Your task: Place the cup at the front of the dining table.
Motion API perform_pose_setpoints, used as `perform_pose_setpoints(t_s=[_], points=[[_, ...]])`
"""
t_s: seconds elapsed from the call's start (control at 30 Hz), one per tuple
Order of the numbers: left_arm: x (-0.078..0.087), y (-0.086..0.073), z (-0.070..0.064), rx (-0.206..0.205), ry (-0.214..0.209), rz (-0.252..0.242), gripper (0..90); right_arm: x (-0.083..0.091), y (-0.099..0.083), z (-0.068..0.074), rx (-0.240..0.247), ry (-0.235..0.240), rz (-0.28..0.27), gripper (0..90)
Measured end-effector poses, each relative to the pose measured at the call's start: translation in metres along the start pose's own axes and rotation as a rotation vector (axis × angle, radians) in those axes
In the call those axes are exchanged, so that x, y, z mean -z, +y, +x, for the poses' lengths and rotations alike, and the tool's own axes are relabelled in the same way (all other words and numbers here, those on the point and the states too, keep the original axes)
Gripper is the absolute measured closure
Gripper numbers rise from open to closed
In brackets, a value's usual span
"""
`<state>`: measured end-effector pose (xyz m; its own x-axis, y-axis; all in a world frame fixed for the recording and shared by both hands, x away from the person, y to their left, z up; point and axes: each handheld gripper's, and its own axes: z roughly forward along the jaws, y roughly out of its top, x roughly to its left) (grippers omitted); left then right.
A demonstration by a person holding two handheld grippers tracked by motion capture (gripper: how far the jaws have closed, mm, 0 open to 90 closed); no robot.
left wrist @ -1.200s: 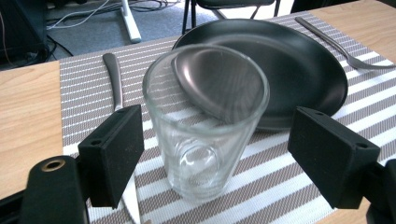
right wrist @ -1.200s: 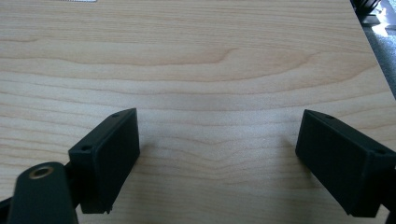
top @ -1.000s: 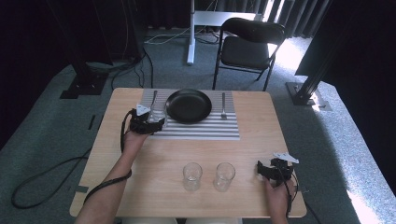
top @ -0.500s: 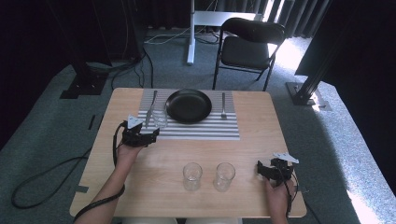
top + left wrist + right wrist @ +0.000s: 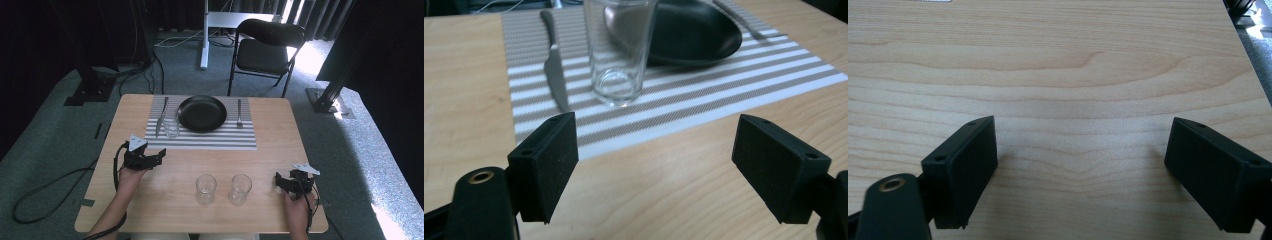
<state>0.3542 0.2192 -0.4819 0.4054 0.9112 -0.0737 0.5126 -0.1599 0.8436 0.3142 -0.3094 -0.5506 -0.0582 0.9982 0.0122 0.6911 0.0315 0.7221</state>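
A striped placemat [image 5: 210, 139] lies at the table's far side, holding a black plate [image 5: 202, 113], a knife [image 5: 161, 116], a fork [image 5: 239, 113] and a clear glass [image 5: 171, 127] next to the knife. That glass [image 5: 620, 50] stands upright just beyond my left gripper [image 5: 659, 162], which is open and holds nothing, over bare wood short of the mat. In the high view the left gripper [image 5: 141, 158] sits at the table's left. Two more glasses [image 5: 205, 188] [image 5: 240, 188] stand near the front edge. My right gripper [image 5: 294, 182] rests open on bare wood [image 5: 1083, 170] at the front right.
The wooden table [image 5: 280, 150] has free room between the mat and the two front glasses. A black folding chair [image 5: 265, 50] stands beyond the far edge. Cables [image 5: 45, 190] trail over the carpet at the left.
My left gripper has drawn back toward the person and away from the glass on the mat, which stays standing beside the knife. The right gripper has not moved.
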Motion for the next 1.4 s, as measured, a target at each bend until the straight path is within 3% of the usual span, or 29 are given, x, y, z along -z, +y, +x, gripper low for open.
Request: perform_pose_setpoints(t_s=[0.2,0.37,0.43,0.73,0.9,1.1,1.17,1.4], points=[[0.010,-0.018,0.003,0.013,-0.003,-0.003,19.3,0.000,0.000,0.000,0.000,0.000,0.000,13.0],[0.018,-0.029,0.003,-0.006,-0.003,0.007,19.3,0.000,0.000,0.000,0.000,0.000,0.001,13.0],[0.026,-0.034,0.005,-0.009,0.014,0.004,19.3,0.000,0.000,0.000,0.000,0.000,0.000,13.0],[0.046,-0.056,0.007,0.024,0.035,-0.020,19.3,0.000,0.000,0.000,-0.002,0.000,0.000,13.0],[0.057,-0.067,0.008,0.015,0.097,-0.040,19.3,0.000,0.000,0.000,-0.002,0.000,0.001,13.0],[0.067,-0.076,0.013,0.017,0.122,-0.024,19.3,0.000,0.000,0.000,-0.002,0.000,0.001,13.0],[0.072,-0.077,0.015,0.018,0.151,-0.050,19.3,0.000,0.000,0.000,-0.002,0.000,0.001,13.0],[0.086,-0.088,0.028,0.053,0.185,-0.012,19.3,0.000,0.000,0.000,-0.002,0.000,0.001,13.0]])
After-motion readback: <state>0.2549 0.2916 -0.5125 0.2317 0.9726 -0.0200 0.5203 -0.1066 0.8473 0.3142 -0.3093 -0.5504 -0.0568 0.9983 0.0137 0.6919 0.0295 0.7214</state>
